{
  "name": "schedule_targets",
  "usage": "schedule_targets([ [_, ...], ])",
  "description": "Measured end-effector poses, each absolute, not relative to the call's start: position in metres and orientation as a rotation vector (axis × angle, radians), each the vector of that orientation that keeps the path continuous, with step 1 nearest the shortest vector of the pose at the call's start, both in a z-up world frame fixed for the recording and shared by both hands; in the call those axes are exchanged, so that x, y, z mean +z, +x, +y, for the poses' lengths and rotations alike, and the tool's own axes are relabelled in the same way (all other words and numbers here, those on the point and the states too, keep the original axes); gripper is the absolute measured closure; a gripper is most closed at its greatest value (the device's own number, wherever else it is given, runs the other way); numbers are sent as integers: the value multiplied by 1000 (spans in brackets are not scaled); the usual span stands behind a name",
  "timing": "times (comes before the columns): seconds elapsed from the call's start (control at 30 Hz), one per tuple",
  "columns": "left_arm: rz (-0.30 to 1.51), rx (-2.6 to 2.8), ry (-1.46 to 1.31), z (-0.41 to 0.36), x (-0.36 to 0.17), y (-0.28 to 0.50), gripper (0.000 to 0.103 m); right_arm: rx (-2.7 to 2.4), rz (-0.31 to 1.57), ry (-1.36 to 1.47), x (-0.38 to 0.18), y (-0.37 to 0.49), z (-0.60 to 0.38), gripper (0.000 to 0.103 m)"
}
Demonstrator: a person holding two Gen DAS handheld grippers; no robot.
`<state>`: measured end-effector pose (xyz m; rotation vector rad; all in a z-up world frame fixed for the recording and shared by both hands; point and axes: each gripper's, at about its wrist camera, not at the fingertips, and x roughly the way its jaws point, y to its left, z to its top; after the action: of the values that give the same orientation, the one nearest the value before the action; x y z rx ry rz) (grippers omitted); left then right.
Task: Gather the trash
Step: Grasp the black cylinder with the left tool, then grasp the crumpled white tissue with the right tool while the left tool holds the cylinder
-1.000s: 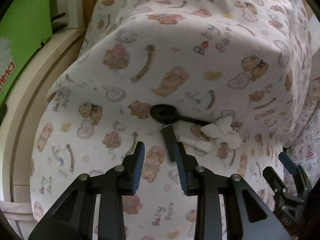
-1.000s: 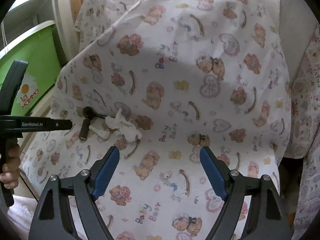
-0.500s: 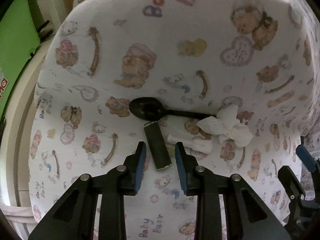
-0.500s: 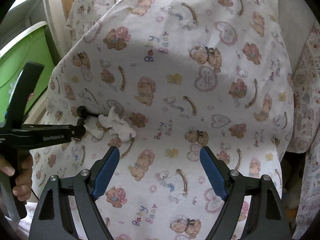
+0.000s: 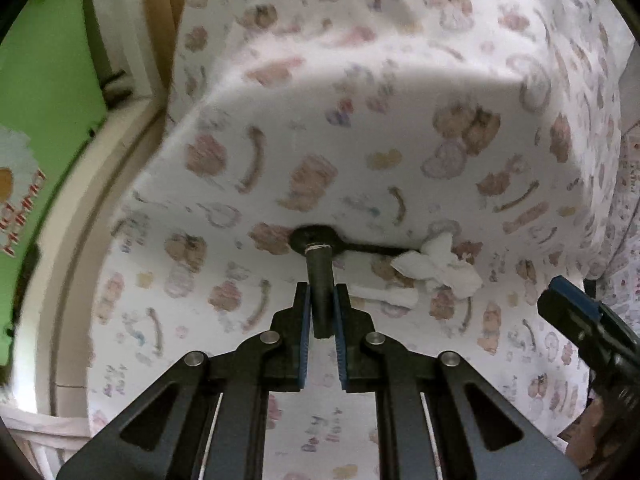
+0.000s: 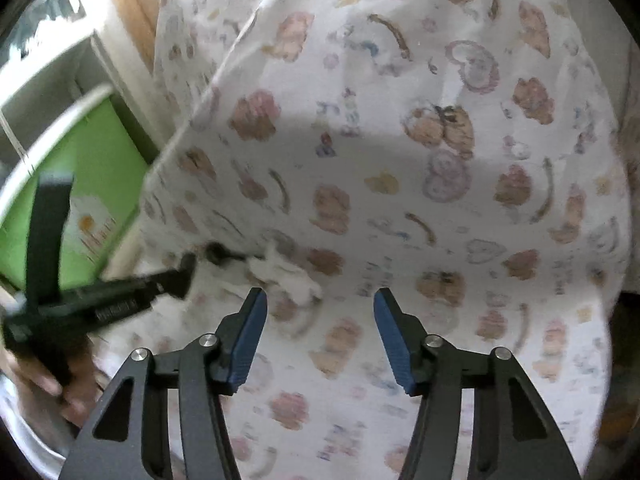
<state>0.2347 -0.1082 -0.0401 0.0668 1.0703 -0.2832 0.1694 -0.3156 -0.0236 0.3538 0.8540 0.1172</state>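
On a white bedsheet [image 5: 400,128] printed with teddy bears lie a black spoon [image 5: 316,240], a crumpled white tissue [image 5: 436,268] and a small white paper roll [image 5: 384,295]. My left gripper [image 5: 322,292] is shut on a short dark tube [image 5: 318,264] whose far end points at the spoon's bowl. My right gripper [image 6: 320,320] hovers over the sheet with its jaws closing and nothing between them. The tissue [image 6: 288,276] lies just beyond its left finger. The right wrist view is blurred; it shows the left gripper [image 6: 184,272] at the left and a person's hand [image 6: 40,380] holding it.
A green box [image 5: 44,100] with a daisy print stands left of the bed, behind a cream bed rail [image 5: 68,216]. Another patterned cloth [image 5: 628,208] lies at the right edge. The right gripper [image 5: 572,312] shows at the right of the left wrist view.
My left gripper has closed on the dark tube, which lay loose between its jaws, and has pulled back a little. The right gripper's jaws have narrowed and it has turned toward the tissue.
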Motion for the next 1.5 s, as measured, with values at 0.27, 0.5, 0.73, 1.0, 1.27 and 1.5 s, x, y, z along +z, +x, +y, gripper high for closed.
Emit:
schedule_targets([
  [0.27,1028,-234,41,-85,-27,244,93,108,936,512,-52,197,-314,56],
  [0.5,1025,-234,50,-87,-22,245,93,96,974,527,-72,212,-304,61],
  [0.73,1014,-238,58,-86,-26,253,93,72,990,415,-79,223,-277,65],
  [1.0,1004,-227,63,-85,-24,251,93,51,966,327,-81,222,-256,96],
  [1.27,972,-214,86,-81,-19,246,92,68,913,352,-63,206,-263,96],
  [1.5,965,-226,104,-82,-19,240,92,68,889,325,-51,191,-277,96],
])
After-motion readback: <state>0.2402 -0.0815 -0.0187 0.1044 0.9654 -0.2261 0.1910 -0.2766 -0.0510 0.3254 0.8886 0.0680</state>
